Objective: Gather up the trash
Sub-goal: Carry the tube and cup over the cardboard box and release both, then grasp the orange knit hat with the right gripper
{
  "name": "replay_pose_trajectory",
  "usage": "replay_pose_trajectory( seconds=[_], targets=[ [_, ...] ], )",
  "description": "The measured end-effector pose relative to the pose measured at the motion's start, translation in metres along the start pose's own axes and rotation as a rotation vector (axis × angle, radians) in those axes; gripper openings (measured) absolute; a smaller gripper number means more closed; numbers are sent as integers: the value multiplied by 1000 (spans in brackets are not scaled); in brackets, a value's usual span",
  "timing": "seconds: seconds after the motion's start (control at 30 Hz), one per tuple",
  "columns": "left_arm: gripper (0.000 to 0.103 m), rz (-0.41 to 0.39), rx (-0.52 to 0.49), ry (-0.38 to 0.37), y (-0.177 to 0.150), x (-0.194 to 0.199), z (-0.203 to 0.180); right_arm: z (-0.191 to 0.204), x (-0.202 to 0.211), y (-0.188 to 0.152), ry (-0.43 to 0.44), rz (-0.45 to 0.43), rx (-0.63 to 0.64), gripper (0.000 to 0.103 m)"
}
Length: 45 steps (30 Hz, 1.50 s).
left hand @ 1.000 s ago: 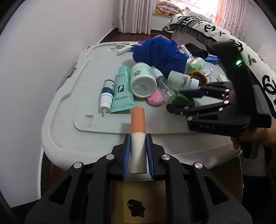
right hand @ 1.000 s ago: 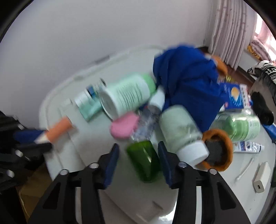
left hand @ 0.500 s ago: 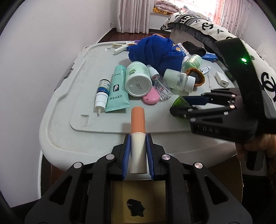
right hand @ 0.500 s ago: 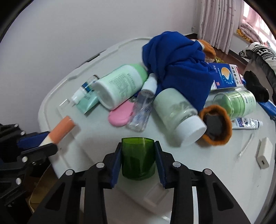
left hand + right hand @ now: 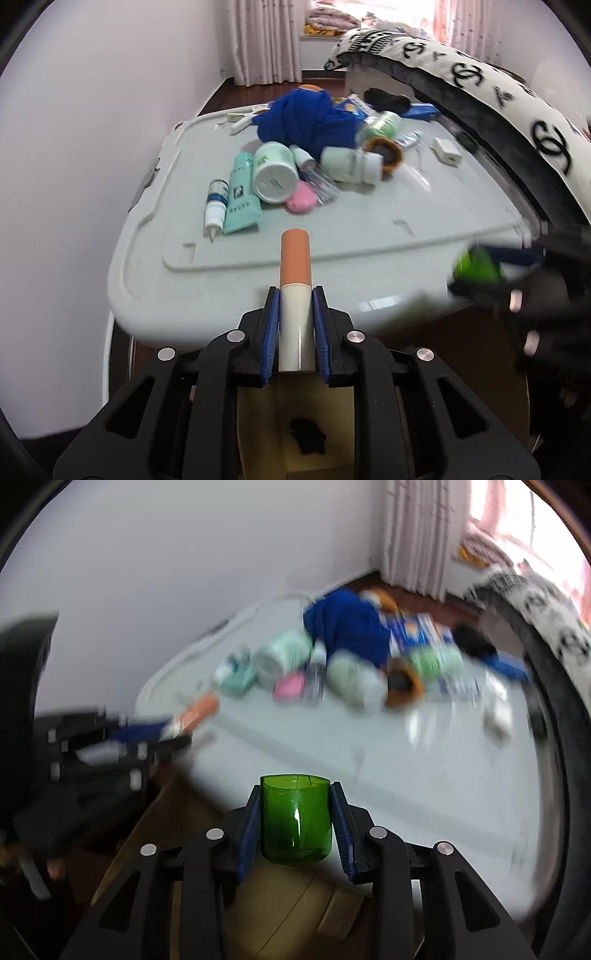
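Two pieces of trash are in hand. The left gripper (image 5: 295,328) has its jaws closed tight on a slim cylindrical tube (image 5: 295,295), cream body below and matt orange cap above, which stands clear past the blue ribbed pads (image 5: 271,332). The right gripper (image 5: 295,825) has its jaws closed, about a fifth open, on a translucent green cap (image 5: 295,821), a short glossy plastic cylinder with its open rim facing forward; the closing fell within the last second. Both are carried just off the near edge of the table (image 5: 369,229), a pale grey moulded plastic lid with rounded corners and a raised panel. Beneath the grippers lies a cardboard box (image 5: 295,417), apparently the trash receptacle, though little of it shows.

Risks: the green cap is smooth and hard, gripped only on two sides of a curved wall, so a quick swing could let it rotate or slip out before it is over the box. The tube is long and held low on its body; a knock against the table edge could lever it loose.

Left on the table, well apart from the grippers: a crumpled blue cloth (image 5: 310,118), a mint squeeze tube (image 5: 242,199), a white jar (image 5: 275,173) and a pink oval case (image 5: 301,197).
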<state>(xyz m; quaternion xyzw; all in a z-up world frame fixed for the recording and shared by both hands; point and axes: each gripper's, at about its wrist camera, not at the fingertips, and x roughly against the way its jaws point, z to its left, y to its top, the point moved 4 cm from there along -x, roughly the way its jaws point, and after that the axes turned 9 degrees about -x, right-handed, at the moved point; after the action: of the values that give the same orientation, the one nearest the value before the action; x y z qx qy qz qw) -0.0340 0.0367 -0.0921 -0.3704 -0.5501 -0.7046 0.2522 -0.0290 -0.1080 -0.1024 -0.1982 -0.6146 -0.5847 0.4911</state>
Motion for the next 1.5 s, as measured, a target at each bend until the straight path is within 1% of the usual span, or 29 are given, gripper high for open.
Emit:
replay_pose_trajectory(
  seconds=[0.07, 0.1, 0.13, 0.2, 0.23, 0.27, 0.3, 0.33, 0.37, 0.4, 0.43, 0.5, 0.6, 0.7, 0.73, 0.8, 0.83, 0.9, 0.93, 0.97, 1.03, 1.1, 1.13, 1.2, 1.27, 1.3, 1.33, 1.37, 1.5],
  targets=[
    [18, 26, -39, 0, -20, 8, -13, -2, -5, -40, -8, 73, -43, 36],
    [18, 45, -46, -6, -31, 10, -18, -1, -8, -53, -7, 99, -53, 36],
    [18, 79, -48, -18, -45, 9, -24, 0, -15, -70, -9, 142, -53, 36],
    [18, 138, -59, -22, -67, 5, -32, 5, -23, -92, -34, 200, -38, 37],
    [20, 174, -55, -26, -80, 1, -35, 6, -28, -102, -36, 251, -49, 51],
    [30, 205, -44, -40, -90, -2, -38, 6, -31, -107, -40, 283, -64, 61],
    [40, 230, -33, -56, -96, -4, -39, 7, -31, -110, -49, 275, -67, 69],
    [62, 264, -11, -78, -104, -7, -40, 7, -29, -109, -63, 259, -65, 73],
    [77, 286, 3, -79, -108, -8, -39, 6, -27, -106, -70, 252, -67, 75],
    [81, 296, 7, -67, -110, -8, -38, 4, -25, -104, -75, 238, -75, 76],
    [83, 302, -4, -47, -110, -8, -37, 2, -20, -99, -77, 213, -96, 80],
    [83, 300, -38, -14, -108, -7, -37, -1, -15, -92, -86, 173, -109, 82],
    [83, 244, -41, 8, -98, -1, -33, 2, -4, -82, -81, 89, -91, 82],
    [83, 84, -16, 26, -73, 20, -21, 13, 16, -58, -53, -33, -27, 77],
    [83, 6, -20, 44, -59, 30, -16, 14, 23, -49, -50, -58, -15, 78],
    [83, -110, -59, 37, -32, 46, -11, 16, 33, -29, -65, -115, 14, 82],
    [83, -113, -70, 22, -25, 47, -7, 15, 33, -20, -69, -126, 21, 89],
    [84, -93, -96, -28, -6, 42, -3, 8, 32, 5, -95, -150, 42, 91],
    [86, -91, -103, -19, 1, 40, -1, 4, 32, 15, -112, -157, 47, 95],
    [92, -96, -104, -1, 9, 38, 4, 0, 30, 24, -133, -163, 47, 97],
    [92, -116, -85, 12, 21, 35, 12, -16, 25, 48, -176, -182, 26, 97],
    [92, -132, -57, 9, 32, 30, 24, -32, 21, 75, -184, -207, -17, 97],
    [93, -143, -46, 14, 36, 24, 28, -43, 14, 93, -185, -207, -63, 97],
    [93, -153, -30, 39, 38, 18, 36, -60, 1, 118, -174, -187, -135, 96],
    [93, -133, 1, 36, 32, 8, 42, -74, -22, 141, -190, -142, -209, 91],
    [93, -116, 15, 27, 30, 4, 44, -77, -32, 147, -191, -115, -229, 88],
    [93, -106, 18, 15, 29, 2, 44, -83, -46, 156, -181, -85, -265, 80],
    [93, -102, 14, 9, 27, 1, 44, -87, -58, 163, -171, -61, -298, 76],
    [93, -120, -48, 51, 27, 4, 38, -100, -101, 175, -141, 37, -407, 76]
  ],
)
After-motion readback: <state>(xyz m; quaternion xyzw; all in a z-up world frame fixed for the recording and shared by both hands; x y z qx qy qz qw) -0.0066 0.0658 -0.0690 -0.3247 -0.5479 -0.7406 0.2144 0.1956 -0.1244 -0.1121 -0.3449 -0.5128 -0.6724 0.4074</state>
